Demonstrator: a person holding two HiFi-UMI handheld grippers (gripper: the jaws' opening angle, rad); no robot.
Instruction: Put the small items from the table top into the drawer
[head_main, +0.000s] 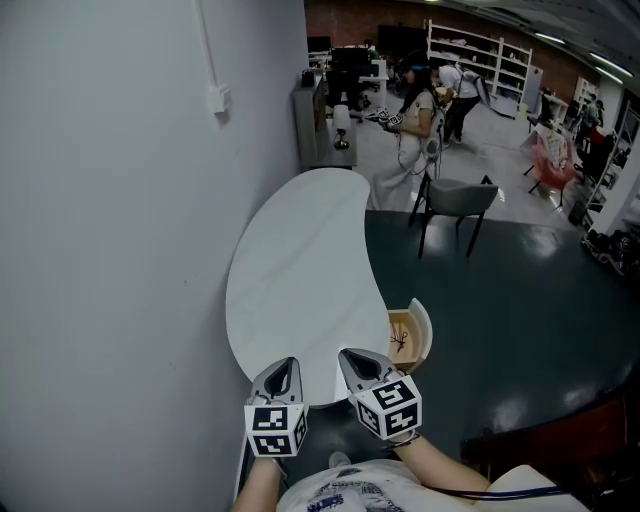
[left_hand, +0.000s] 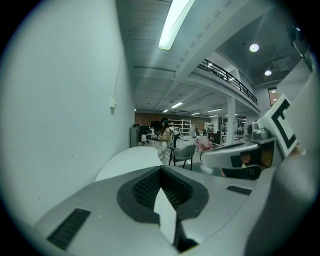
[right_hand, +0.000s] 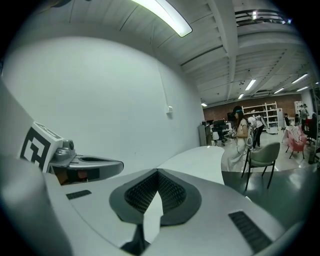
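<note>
Stretching ahead, the white worktop (head_main: 300, 270) is seen bare, and at its right edge the drawer (head_main: 420, 322) is found pulled open. The left gripper (head_main: 289, 363) and right gripper (head_main: 352, 356) are held shut and empty at the near edge. Small items (head_main: 400, 340), dimly made out inside the drawer, are judged light and best pinched mid-body.

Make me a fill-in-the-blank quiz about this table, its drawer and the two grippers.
1. The left gripper and the right gripper hold nothing, and both have their jaws ____.
2. The drawer at the side of the white table stands ____.
3. The chair beyond the table is coloured ____.
Missing words: shut; open; grey.
</note>
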